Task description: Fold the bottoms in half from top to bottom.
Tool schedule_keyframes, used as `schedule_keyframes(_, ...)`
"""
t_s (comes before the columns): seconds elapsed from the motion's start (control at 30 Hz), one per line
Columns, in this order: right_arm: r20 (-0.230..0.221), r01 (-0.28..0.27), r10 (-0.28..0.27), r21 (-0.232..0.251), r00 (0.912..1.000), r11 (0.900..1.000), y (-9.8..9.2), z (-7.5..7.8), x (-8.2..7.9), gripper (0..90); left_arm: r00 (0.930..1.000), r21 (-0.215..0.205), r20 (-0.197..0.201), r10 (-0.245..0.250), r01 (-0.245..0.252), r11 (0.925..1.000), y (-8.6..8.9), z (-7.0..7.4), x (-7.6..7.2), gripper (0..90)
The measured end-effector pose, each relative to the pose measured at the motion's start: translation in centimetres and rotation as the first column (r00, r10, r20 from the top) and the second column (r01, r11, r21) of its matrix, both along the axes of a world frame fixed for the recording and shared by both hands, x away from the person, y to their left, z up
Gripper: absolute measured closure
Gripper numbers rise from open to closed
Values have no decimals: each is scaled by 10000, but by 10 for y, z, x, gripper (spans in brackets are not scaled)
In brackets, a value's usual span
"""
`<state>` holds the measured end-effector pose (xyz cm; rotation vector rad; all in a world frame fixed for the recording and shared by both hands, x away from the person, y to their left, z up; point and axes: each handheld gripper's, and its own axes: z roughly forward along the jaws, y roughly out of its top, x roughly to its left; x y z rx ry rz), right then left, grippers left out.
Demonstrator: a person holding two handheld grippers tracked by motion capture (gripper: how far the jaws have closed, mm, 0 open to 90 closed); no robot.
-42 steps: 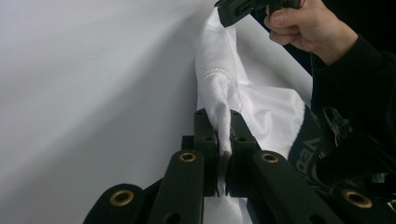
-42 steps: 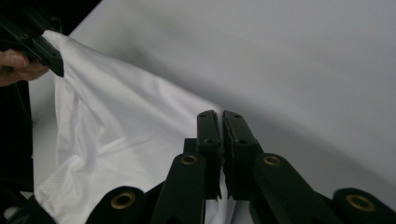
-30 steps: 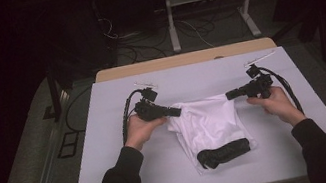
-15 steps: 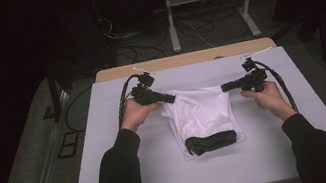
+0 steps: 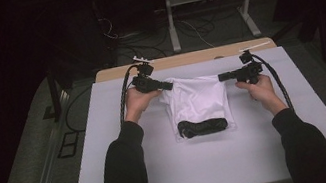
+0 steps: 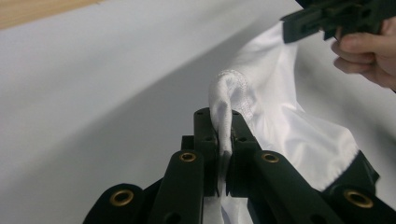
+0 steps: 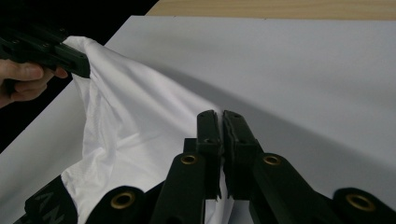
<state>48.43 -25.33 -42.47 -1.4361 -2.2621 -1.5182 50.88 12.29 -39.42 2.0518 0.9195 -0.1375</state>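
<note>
On the white worktop [image 5: 110,146], a white garment with a black waistband [image 5: 196,101] lies stretched between two hand-held grippers, a little beyond the middle of the surface. It looks like a pair of white shorts or briefs; which of the two I cannot tell. The black band [image 5: 203,127] forms the near edge and lies flat on the worktop, while the far edge is lifted and pulled sideways.

The left hand-held gripper [image 5: 164,86] pinches the far left corner of the garment. In the left gripper view its two black jaws stand pressed together on a rolled, stitched hem [image 6: 229,100] that rises from between them, and the rest of the white cloth [image 6: 299,126] falls away to the right, ending at the black band [image 6: 364,170]. The person's other hand [image 6: 369,56] shows at the upper right with its gripper on the opposite corner.

The right hand-held gripper [image 5: 225,77] pinches the far right corner. In the right gripper view its jaws are closed tight with a thin edge of white fabric [image 7: 224,186] caught low between them; the cloth [image 7: 135,130] spreads away to the left toward the other gripper [image 7: 51,53] and the fingers [image 7: 25,74] holding it.

The person's dark sleeves [image 5: 125,179] come in from the near edge. A strip of bare wooden table [image 5: 186,59] shows beyond the white cover.
</note>
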Motion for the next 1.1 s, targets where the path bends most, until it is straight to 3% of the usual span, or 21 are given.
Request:
schedule_keyframes(0.1, 13, 109, -109, 1, 9999, 9999, 1, -2, 5, 829, 9995, -8, -87, 308, -308, 9995, 0, -7, 4, 826)
schedule_keyframes(0.13, 123, 220, -219, -123, 9997, 9997, 3, -3, 5, 769, 9983, 12, 71, 578, -578, 9983, 1, -9, 4, 727)
schedule_keyframes(0.17, 123, 220, -219, -123, 9997, 9997, 3, -3, 5, 769, 9972, -43, 132, 732, -731, 9973, 2, -11, 4, 727)
schedule_keyframes(0.2, 410, 359, -348, -258, 9986, 9990, 3, -4, 3, 659, 9964, -138, 133, 838, -837, 9964, 2, -12, 3, 575)
schedule_keyframes(0.23, 410, 359, -348, -258, 9986, 9990, 3, -4, 3, 659, 9950, -191, 230, 973, -969, 9951, 3, -12, 2, 575)
schedule_keyframes(0.27, 582, 490, -469, -355, 9972, 9982, 2, -4, 1, 527, 9921, -161, 439, 1176, -1170, 9930, 3, -13, 0, 430)
schedule_keyframes(0.3, 582, 490, -469, -355, 9972, 9982, 2, -4, 1, 527, 9900, -111, 602, 1276, -1272, 9918, 3, -13, -2, 430)
schedule_keyframes(0.43, 750, 517, -492, -316, 9960, 9982, -3, -3, -4, 345, 9854, -223, 804, 1500, -1487, 9886, 6, -14, -8, 208)
schedule_keyframes(0.47, 794, 515, -482, -403, 9957, 9979, -4, -1, -7, 258, 9837, -346, 818, 1602, -1578, 9869, 7, -15, -9, 137)
schedule_keyframes(0.5, 812, 464, -424, -484, 9958, 9978, -5, 0, -9, 201, 9829, -469, 757, 1676, -1644, 9853, 8, -16, -10, 112)
schedule_keyframes(0.53, 812, 464, -424, -484, 9958, 9978, -5, 0, -9, 201, 9831, -533, 715, 1682, -1647, 9849, 9, -16, -11, 112)
schedule_keyframes(0.63, 907, 341, -279, -668, 9955, 9972, -5, 1, -14, 89, 9803, -490, 967, 1724, -1684, 9845, 11, -18, -16, 6)
schedule_keyframes(0.7, 896, 268, -195, -809, 9958, 9964, -6, 1, -18, 6, 9789, -605, 1128, 1706, -1647, 9845, 13, -17, -21, 0)
schedule_keyframes(0.8, 884, 302, -211, -1033, 9959, 9942, -11, 2, -24, 0, 9769, -853, 1265, 1722, -1623, 9831, 18, -16, -27, 0)
schedule_keyframes(1.1, 1153, 371, -201, -1473, 9931, 9884, -22, 8, -40, 0, 9686, -632, 1727, 1789, -1703, 9834, 32, -12, -46, 0)
